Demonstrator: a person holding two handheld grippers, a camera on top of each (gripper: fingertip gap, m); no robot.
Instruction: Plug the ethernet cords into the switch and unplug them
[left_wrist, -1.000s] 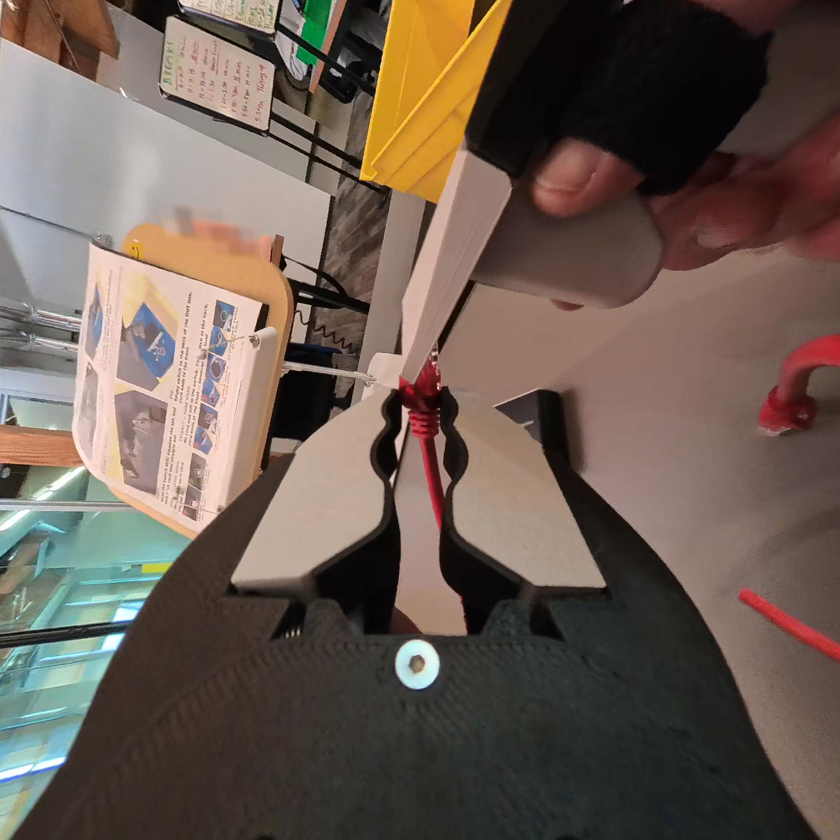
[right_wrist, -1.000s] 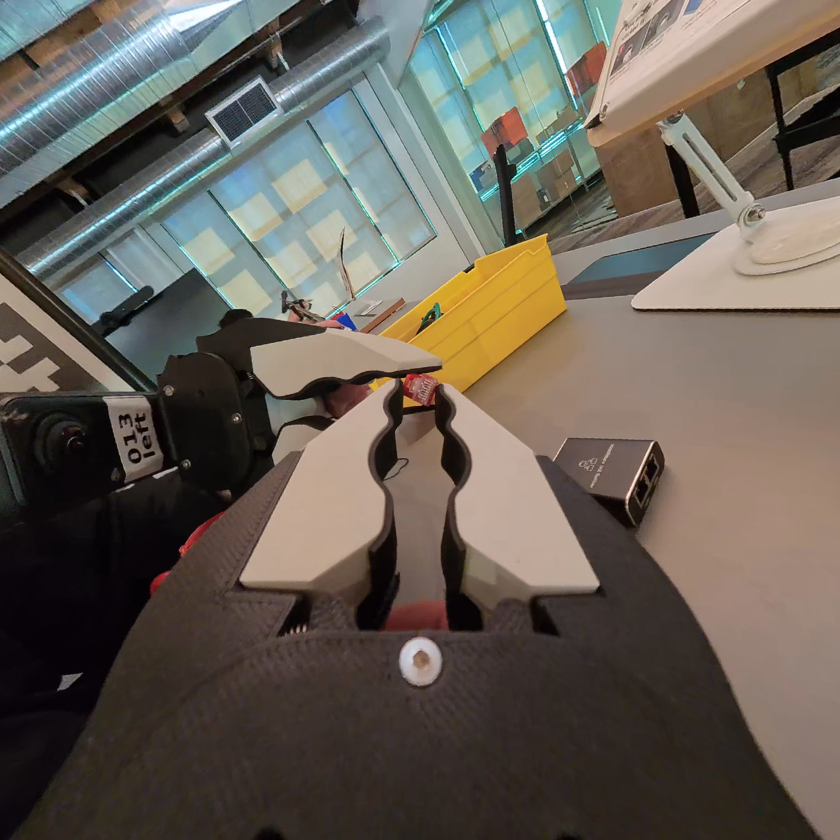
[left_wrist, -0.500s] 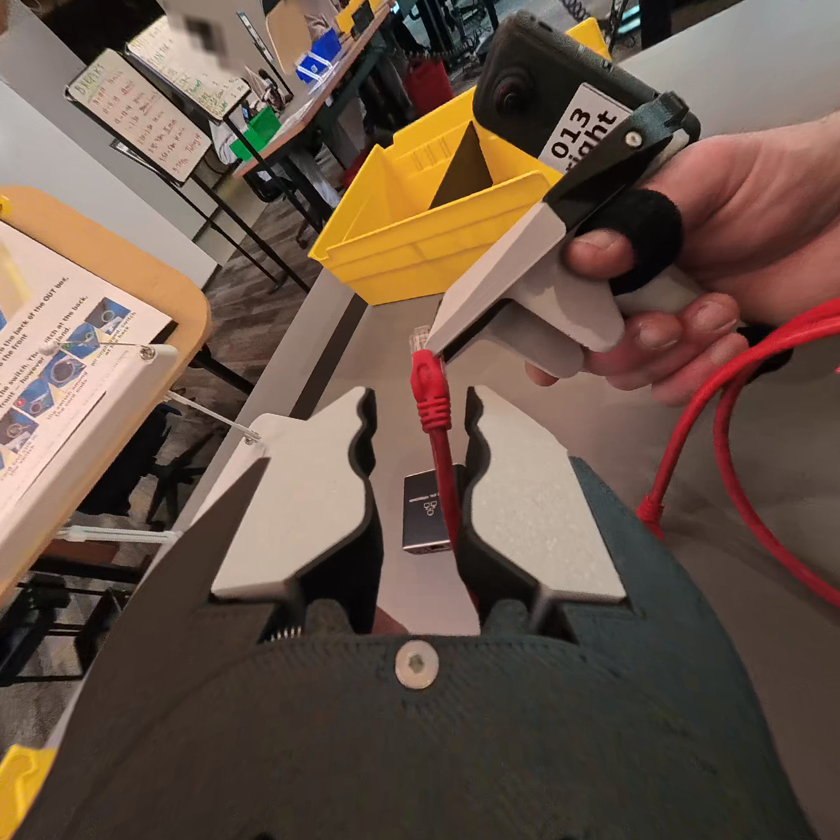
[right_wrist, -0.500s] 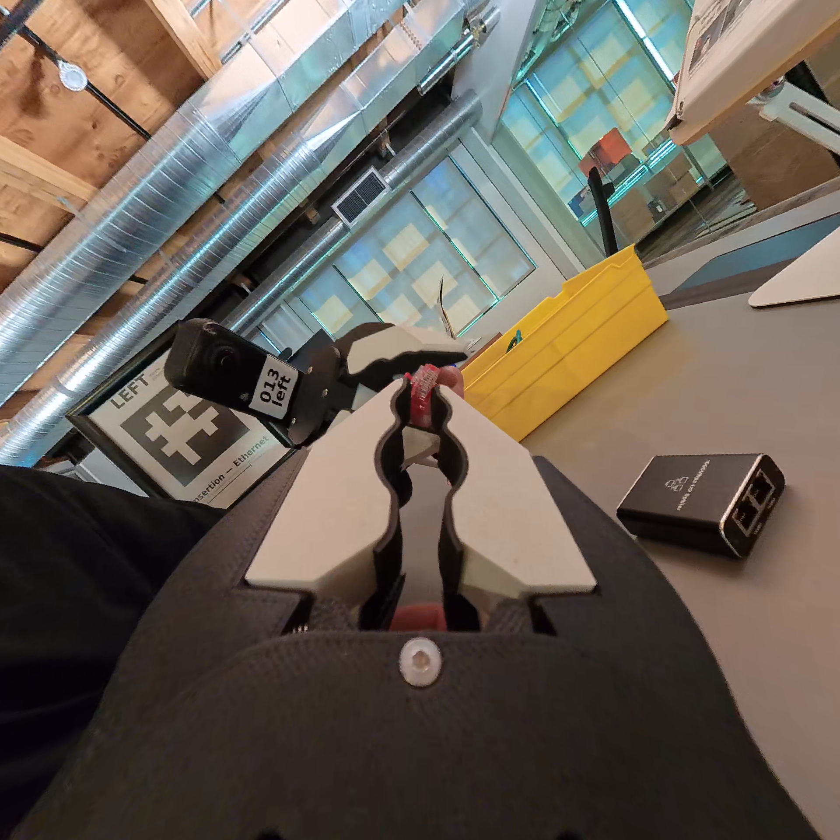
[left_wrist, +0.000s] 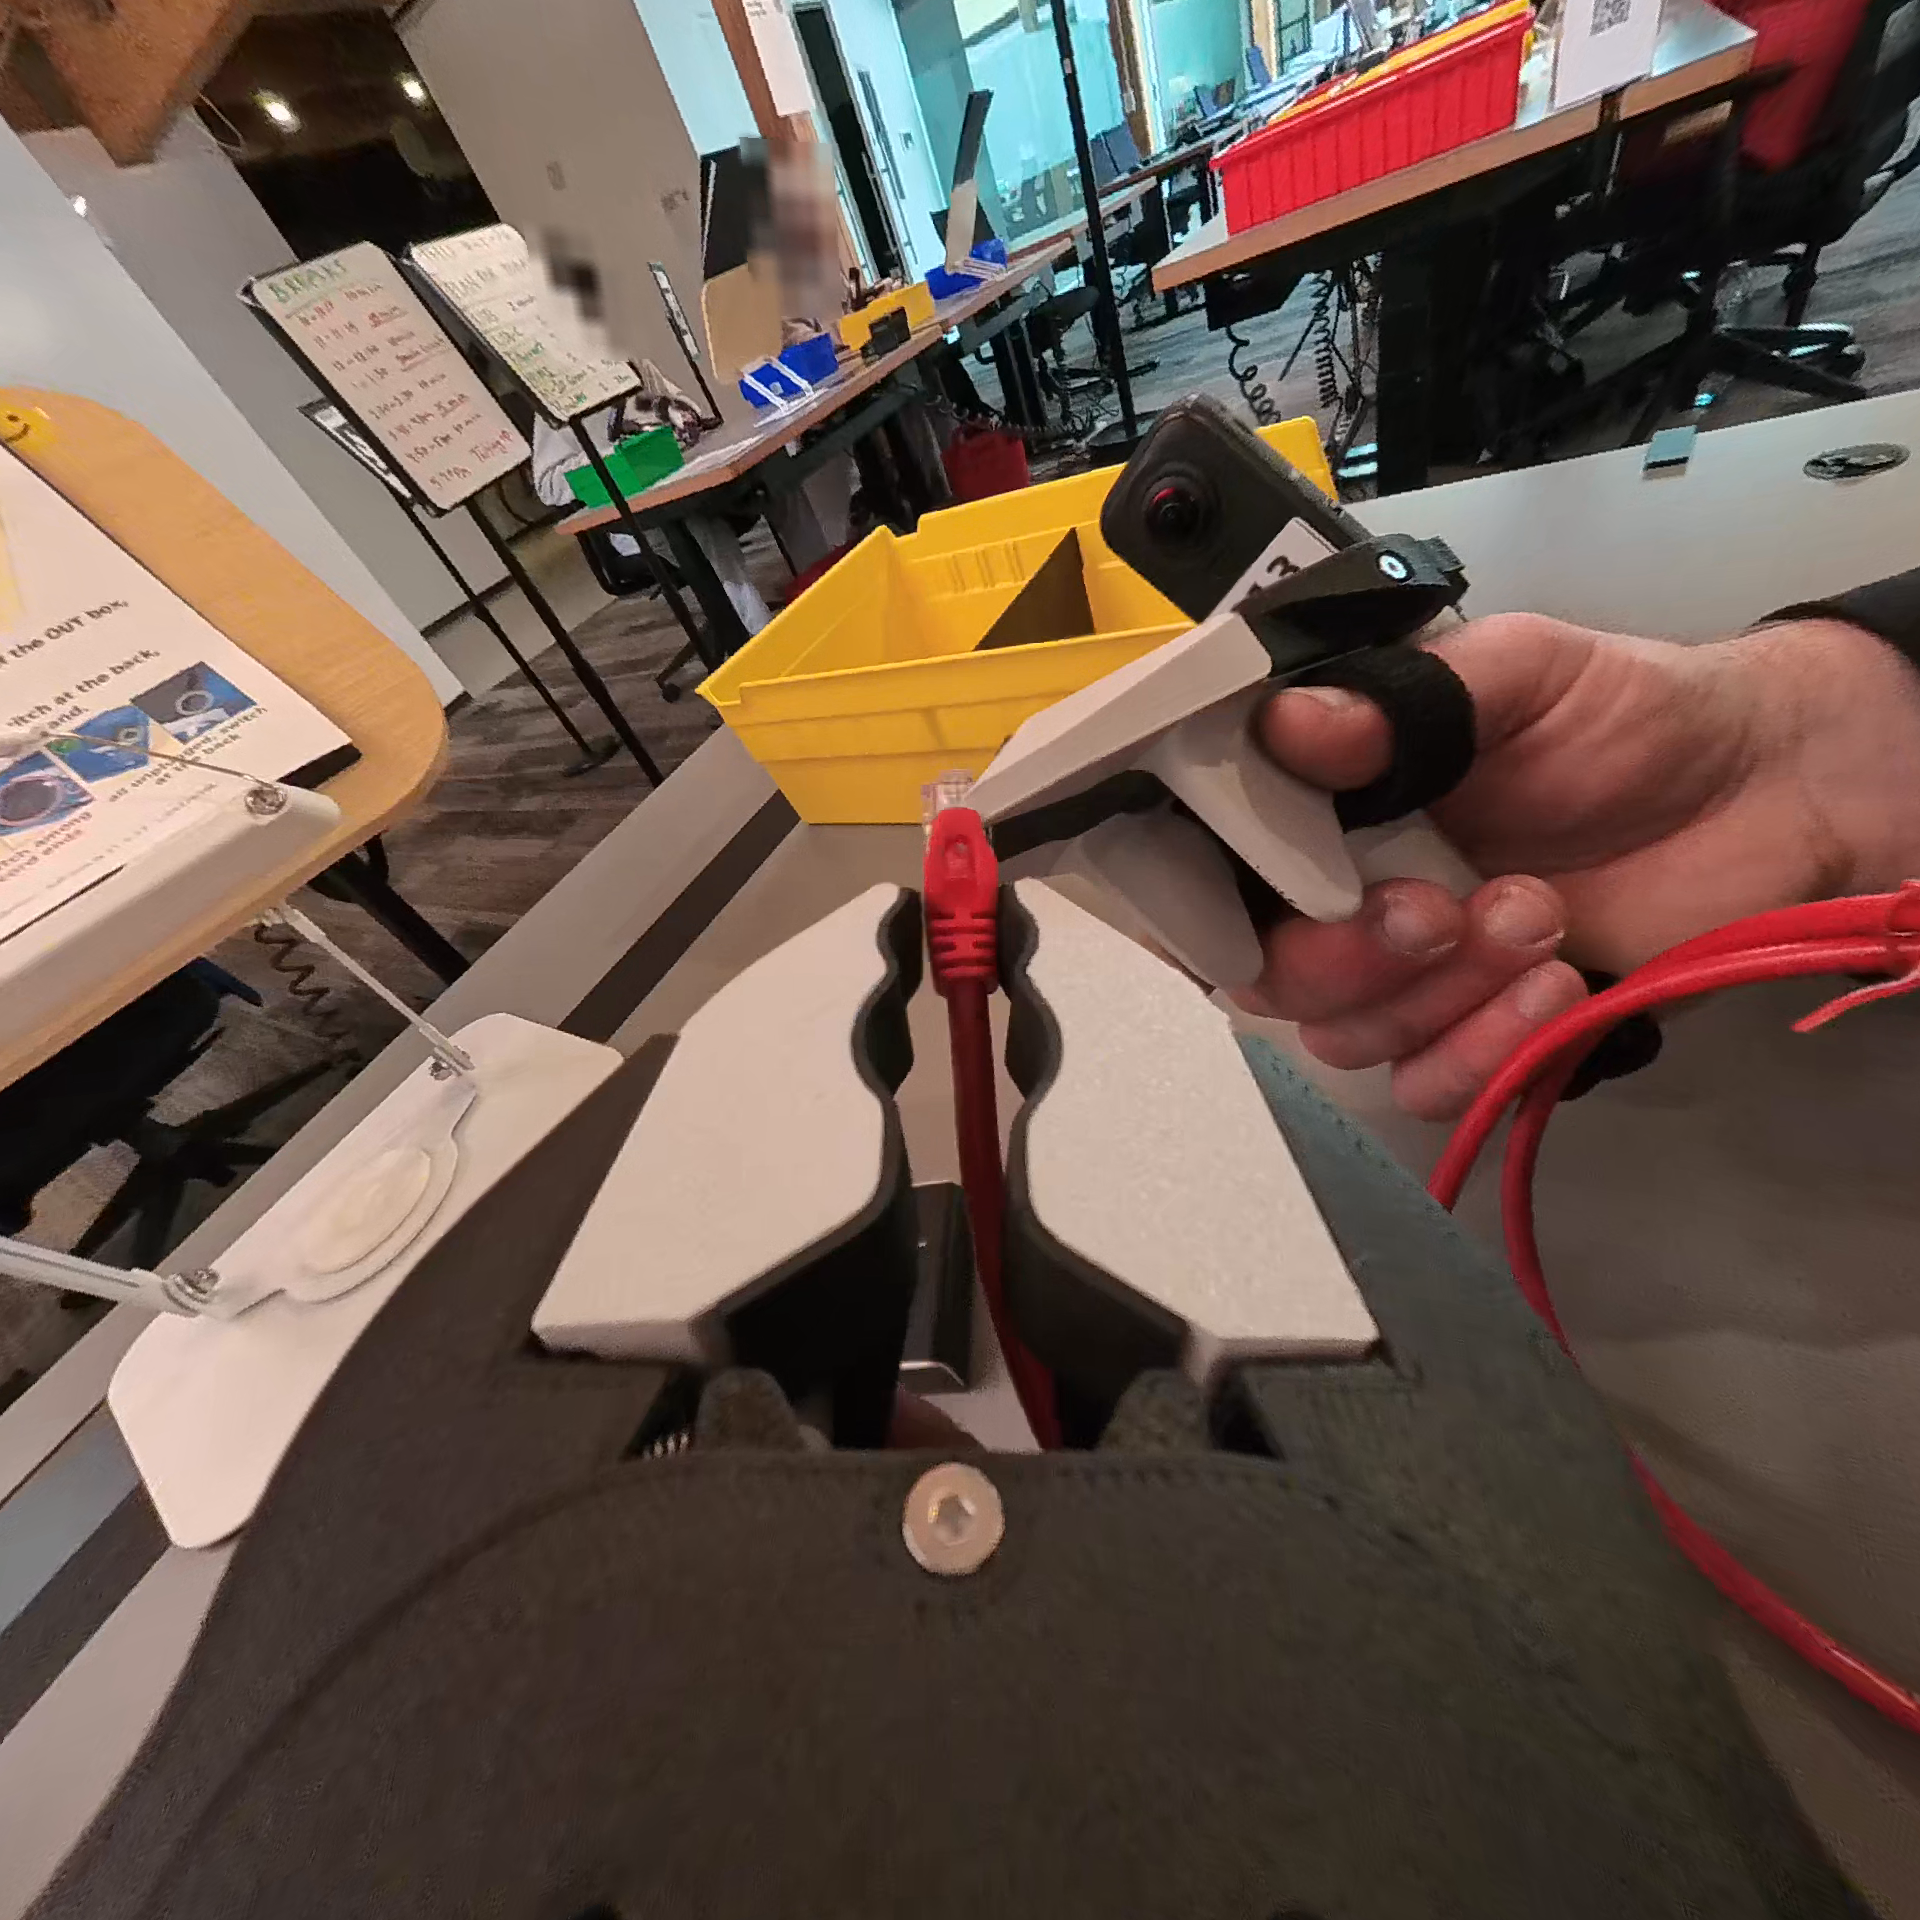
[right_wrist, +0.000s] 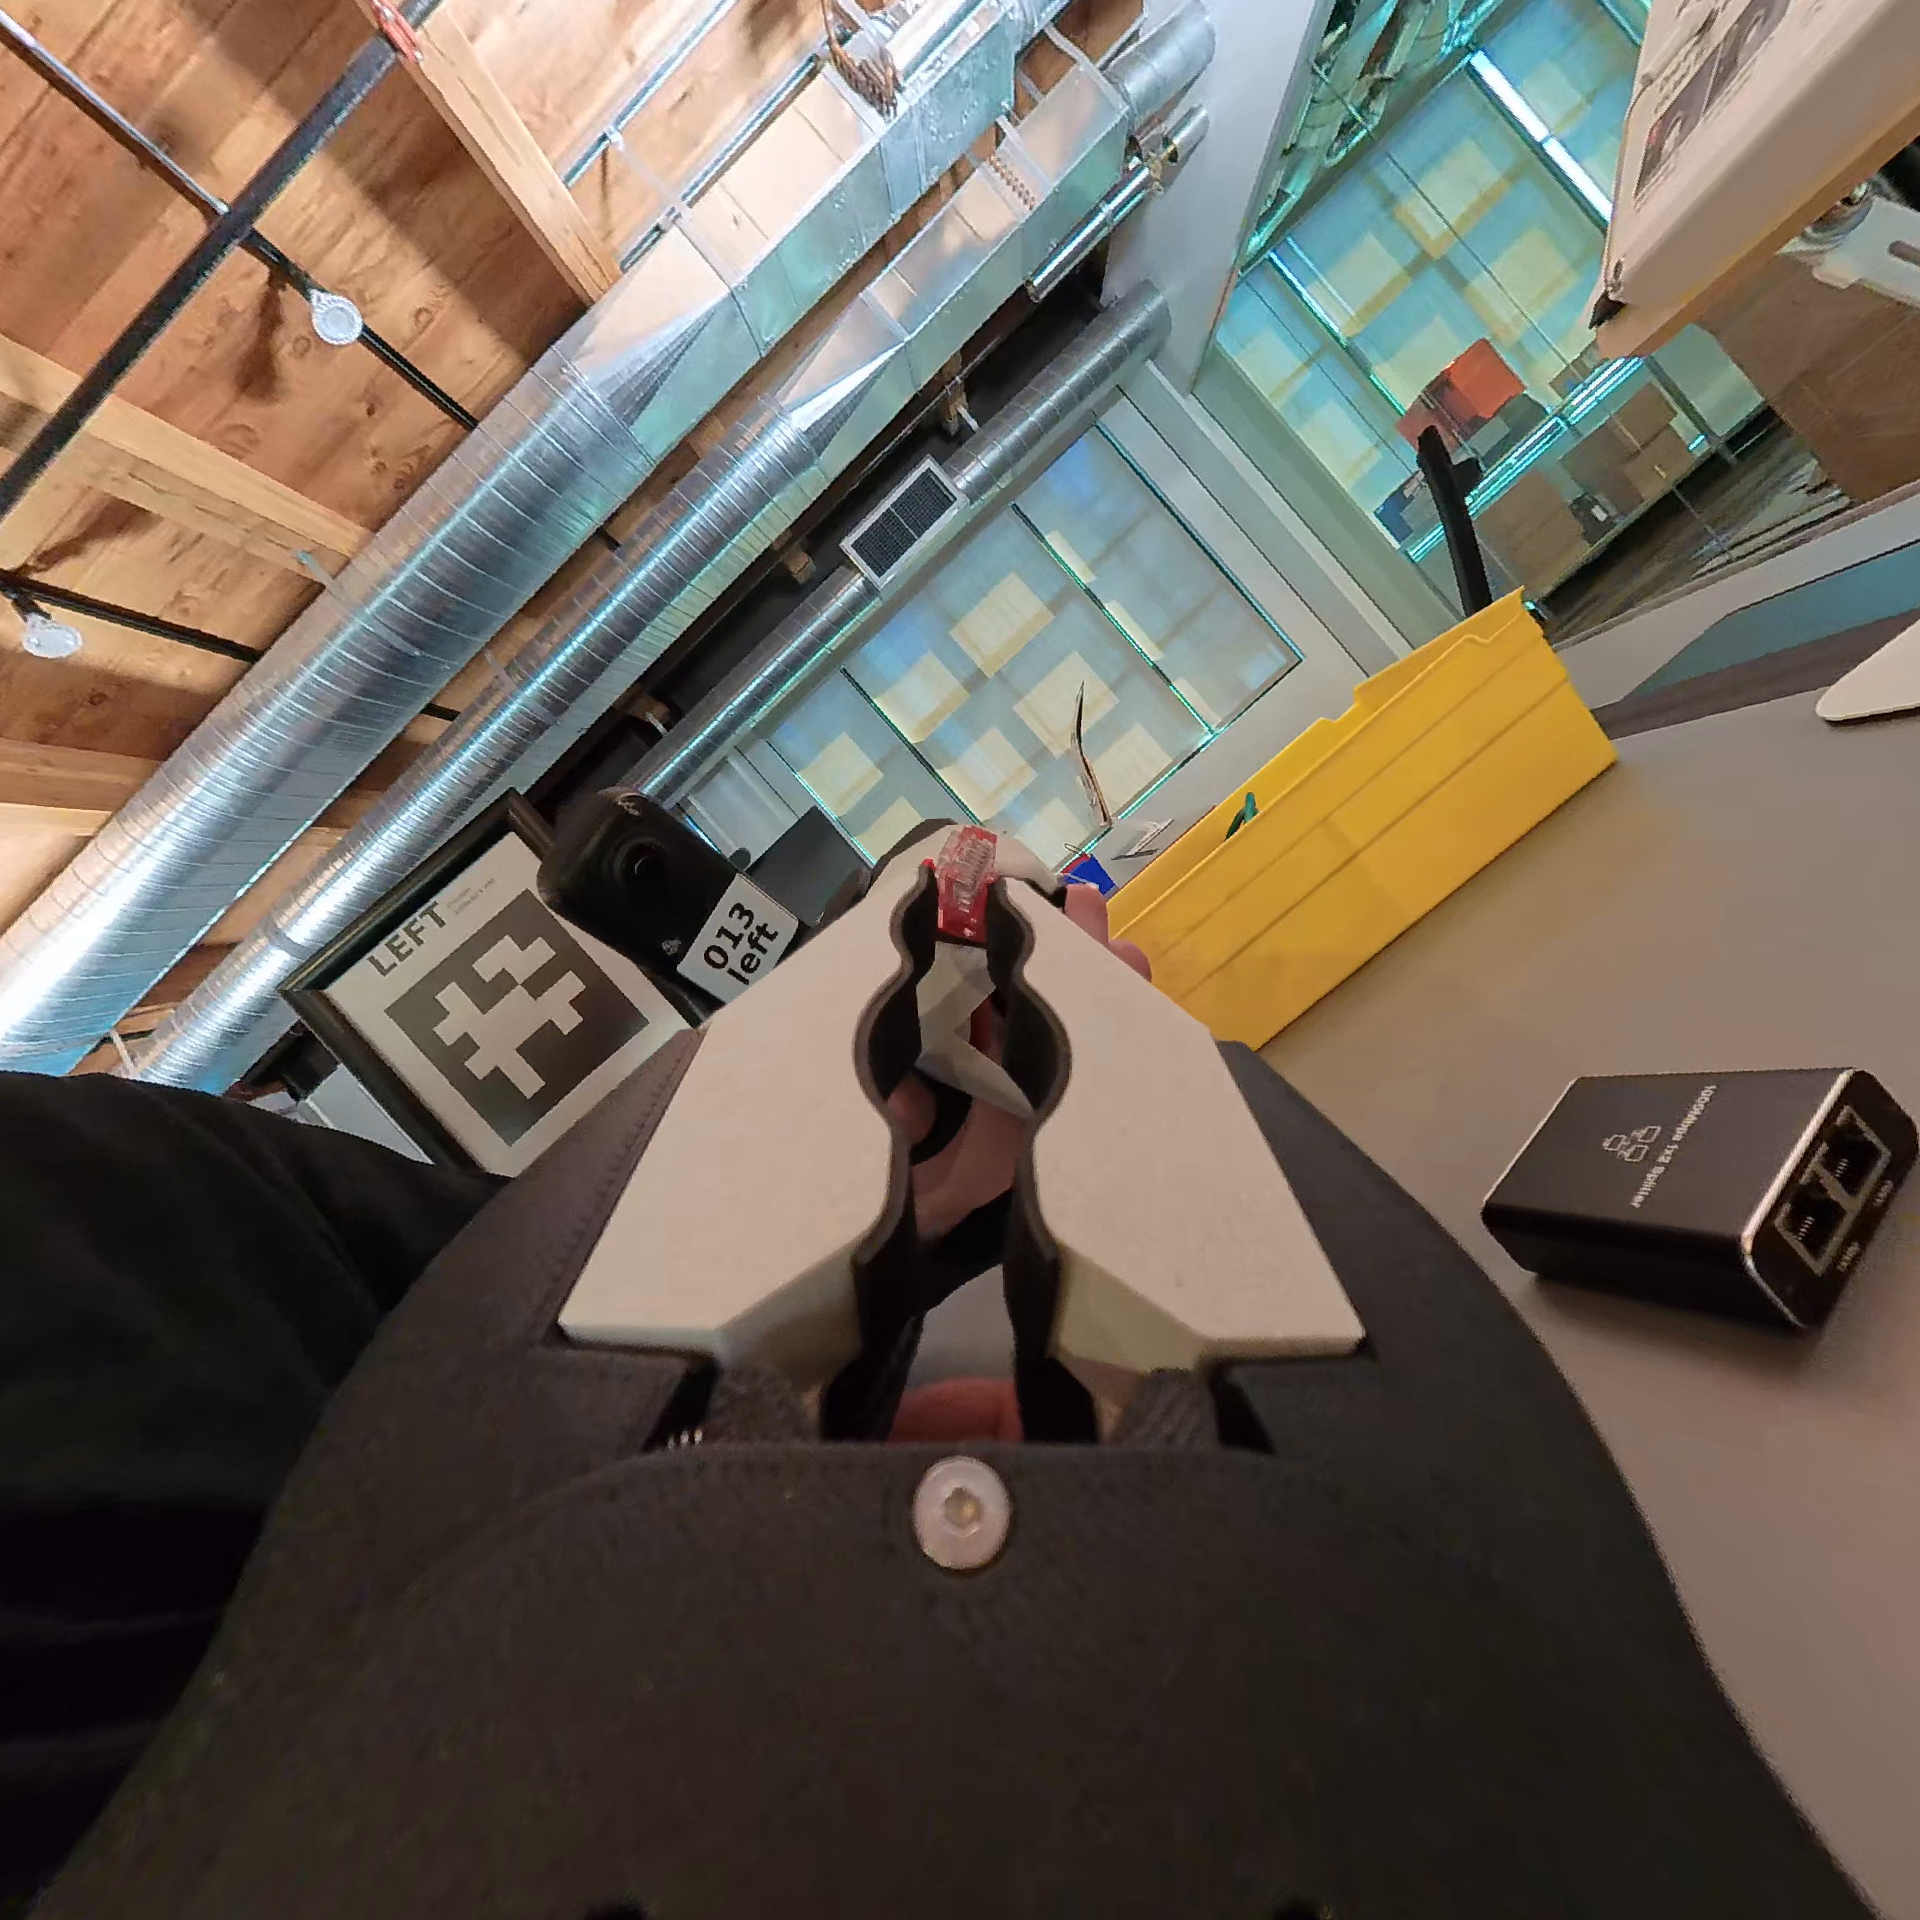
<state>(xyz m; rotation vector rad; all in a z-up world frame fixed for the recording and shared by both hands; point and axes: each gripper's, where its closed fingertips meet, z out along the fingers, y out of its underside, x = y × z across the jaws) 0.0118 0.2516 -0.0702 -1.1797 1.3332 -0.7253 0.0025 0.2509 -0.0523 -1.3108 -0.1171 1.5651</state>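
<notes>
red plug (right_wrist: 966, 883) now pinched at right claw (right_wrist: 961, 914) tip, left claw (left_wrist: 961, 914) reclosed beneath

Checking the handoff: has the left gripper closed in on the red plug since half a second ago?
Yes. The left gripper fingers now sit close against the red plug, narrower than before; the yellow bin stays behind.

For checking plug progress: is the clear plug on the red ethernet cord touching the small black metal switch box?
Apart. In the right wrist view, the clear plug is raised in the right hand-held gripper, far from the switch box lying on the table.
</notes>
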